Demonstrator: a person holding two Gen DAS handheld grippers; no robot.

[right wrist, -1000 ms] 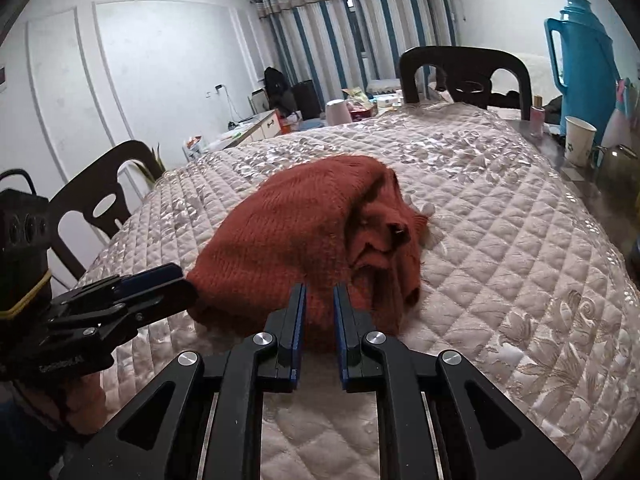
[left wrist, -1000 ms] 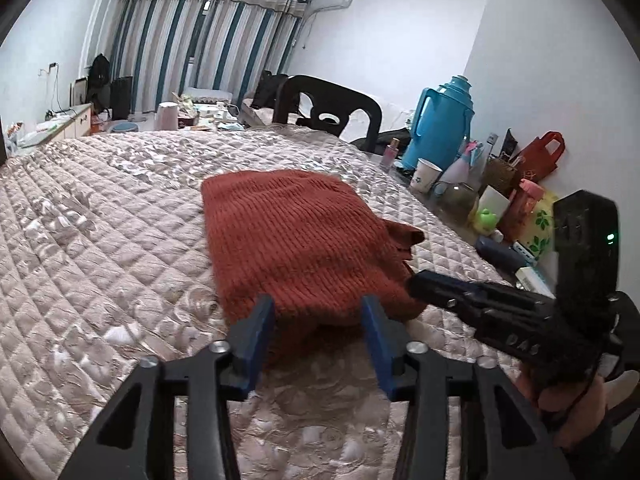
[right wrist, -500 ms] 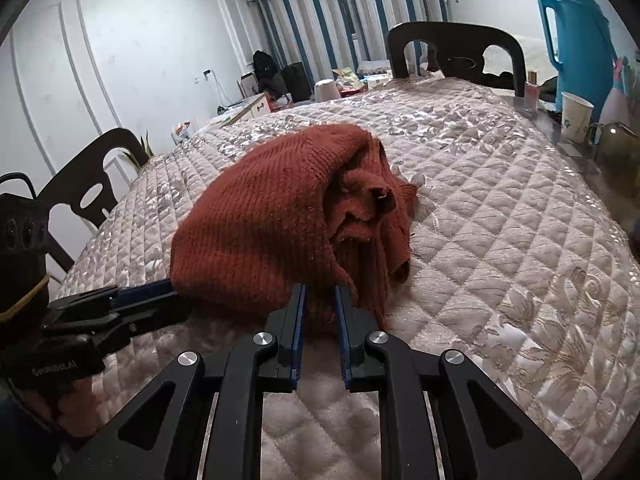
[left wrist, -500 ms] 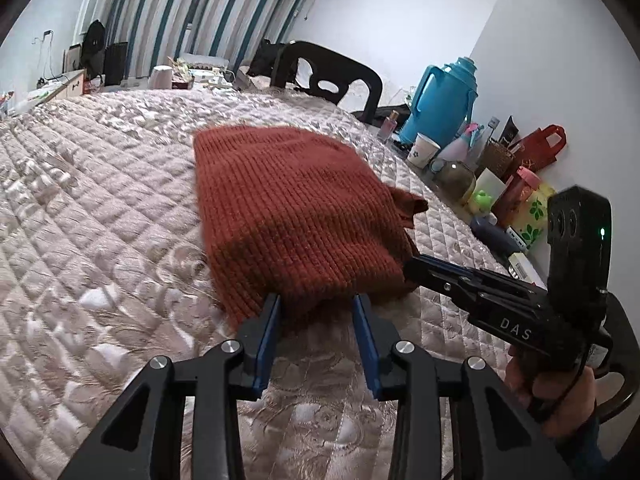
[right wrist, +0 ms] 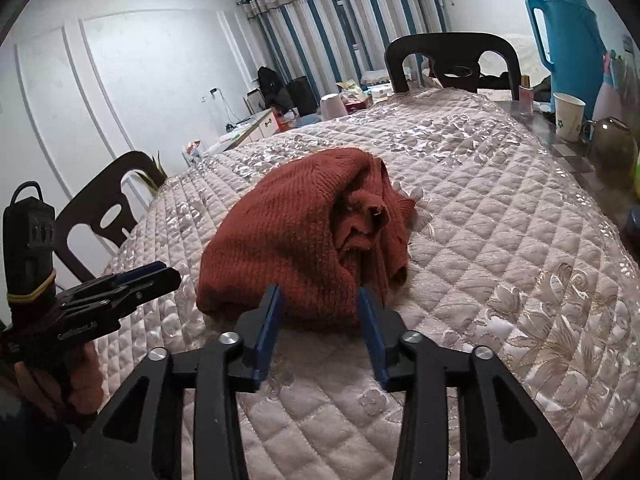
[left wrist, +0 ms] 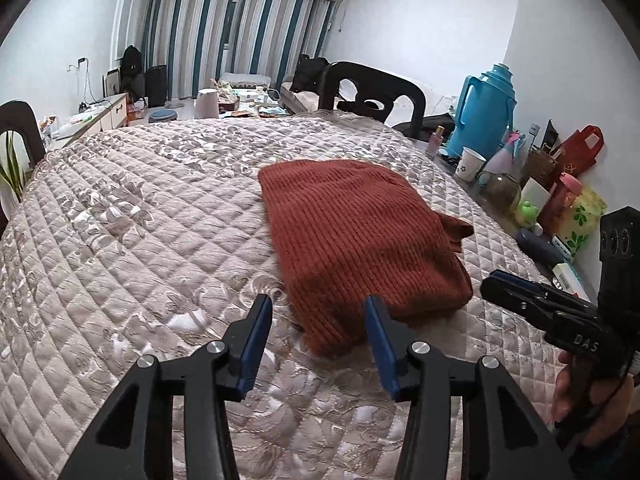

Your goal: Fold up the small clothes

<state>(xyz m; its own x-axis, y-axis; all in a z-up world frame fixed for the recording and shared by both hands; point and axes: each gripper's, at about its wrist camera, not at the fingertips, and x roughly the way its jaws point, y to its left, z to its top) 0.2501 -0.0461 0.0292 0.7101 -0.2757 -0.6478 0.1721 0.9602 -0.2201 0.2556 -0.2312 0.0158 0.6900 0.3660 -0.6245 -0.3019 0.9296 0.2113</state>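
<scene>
Hand-held grippers (left wrist: 318, 322) (right wrist: 319, 312) agape before sweater (left wrist: 360, 232)

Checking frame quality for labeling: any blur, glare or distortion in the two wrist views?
Left wrist: fisheye bends the striped curtains, dark vignette corners, near edge of the rust-red knitted sweater slightly smeared. Right wrist: same bending, sheen on the quilted beige cover, sweater sharp.

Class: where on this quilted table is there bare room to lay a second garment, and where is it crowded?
Bare quilt lies left of the sweater, out to the table edge. Crowded: the strip beside the thermos, packed with the cup and bottles.
</scene>
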